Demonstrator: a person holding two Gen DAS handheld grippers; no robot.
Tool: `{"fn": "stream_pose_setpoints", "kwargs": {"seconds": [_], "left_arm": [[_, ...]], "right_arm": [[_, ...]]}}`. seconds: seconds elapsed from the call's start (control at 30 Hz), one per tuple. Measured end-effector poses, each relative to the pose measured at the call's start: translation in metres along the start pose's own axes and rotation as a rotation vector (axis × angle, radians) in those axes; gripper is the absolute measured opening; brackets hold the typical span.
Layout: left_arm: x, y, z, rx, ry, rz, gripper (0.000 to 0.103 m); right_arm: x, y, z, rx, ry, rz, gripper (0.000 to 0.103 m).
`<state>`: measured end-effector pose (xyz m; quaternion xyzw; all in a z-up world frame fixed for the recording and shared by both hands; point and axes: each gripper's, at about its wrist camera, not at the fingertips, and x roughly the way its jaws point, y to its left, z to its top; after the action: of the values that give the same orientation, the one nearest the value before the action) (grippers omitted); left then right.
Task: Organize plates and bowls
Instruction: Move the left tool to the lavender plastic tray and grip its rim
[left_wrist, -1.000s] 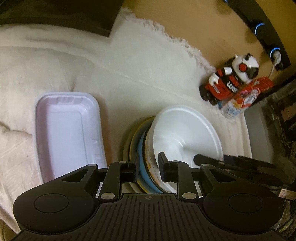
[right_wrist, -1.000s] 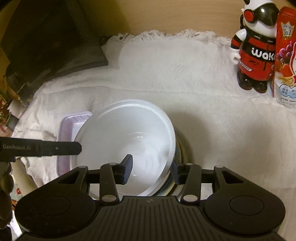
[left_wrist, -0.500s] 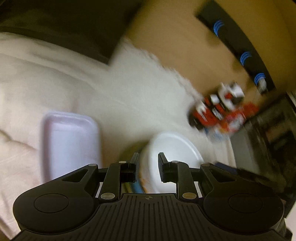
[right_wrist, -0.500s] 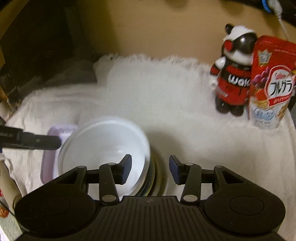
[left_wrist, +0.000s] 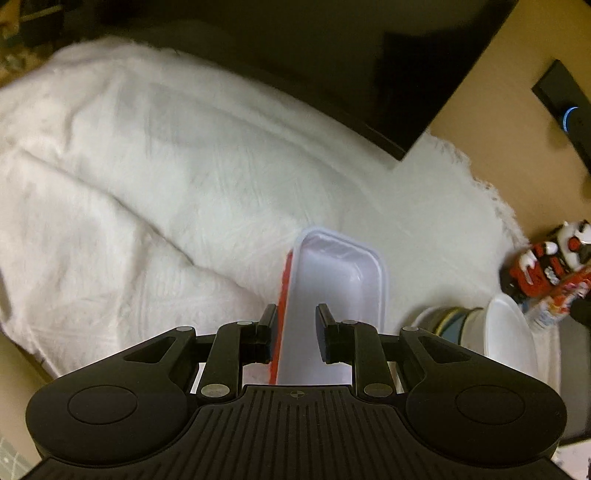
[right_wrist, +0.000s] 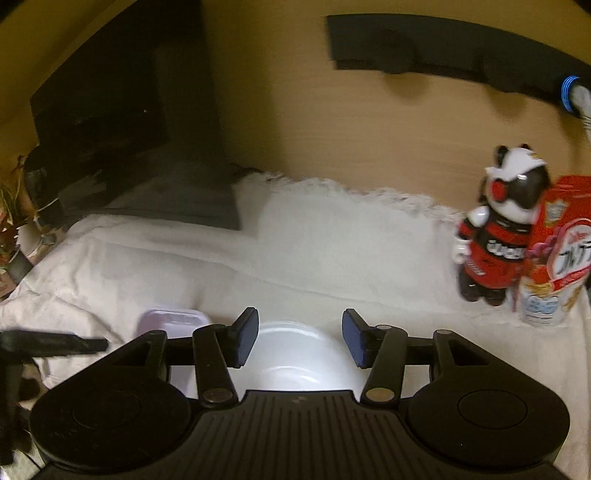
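And the left gripper (left_wrist: 295, 314) has swung off the stack of plates (left_wrist: 448, 321) and over to the pale foam tray (left_wrist: 332, 280), which a second ago lay off to its side. Now the tray's near end runs right up between the jaws. They stand at the same narrow gap they had over the stack, straddling the tray's red-edged left wall, one pad outside it and the other over the tray floor with daylight left, so that reads as no pinch yet. The tray looks to lie flat on the white cloth (left_wrist: 147, 184) covering the tabletop, just beside the stack. Over on the other side, the right gripper (right_wrist: 299, 317) has let go and come up. Its jaws are opening and hold nothing, and the white bowl (right_wrist: 295, 350) they were clamping by the rim a second ago sits below them. In the left wrist view that bowl rests on top of the plates, leaning a little. So the bowl's placement looks finished, and attention moves to the tray as the next piece to tidy. The left jaws still need to close on that wall before any lift. The toy figure (right_wrist: 498, 229) and cereal box (right_wrist: 554, 251) stand well clear at the far right.
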<state>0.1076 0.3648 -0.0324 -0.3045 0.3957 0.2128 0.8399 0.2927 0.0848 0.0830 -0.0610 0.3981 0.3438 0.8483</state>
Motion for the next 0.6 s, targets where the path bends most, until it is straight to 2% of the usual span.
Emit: {"fn": "stream_pose_setpoints", "kwargs": {"seconds": [0.1,0.17,0.3,0.43,0.6], "left_arm": [[0.007,0.009,-0.003,0.024,-0.016,0.032,0.024],[0.02,0.008,-0.005,0.053,0.006,0.044,0.024],[0.044,0.004,-0.012,0.113,0.056,0.008,0.024],[0.061,0.013,-0.019,0.123,0.091,0.014,0.022],[0.041,0.049,-0.016,0.098,0.04,0.069,0.021]], "right_arm": [[0.019,0.031,0.013,-0.036,0.075,0.088,0.053],[0.04,0.052,0.02,-0.053,0.134,0.104,0.053],[0.089,0.089,0.028,-0.068,0.273,0.078,0.053],[0.128,0.116,0.024,-0.102,0.362,0.039,0.053],[0.16,0.138,0.009,-0.11,0.429,-0.013,0.053]]}}
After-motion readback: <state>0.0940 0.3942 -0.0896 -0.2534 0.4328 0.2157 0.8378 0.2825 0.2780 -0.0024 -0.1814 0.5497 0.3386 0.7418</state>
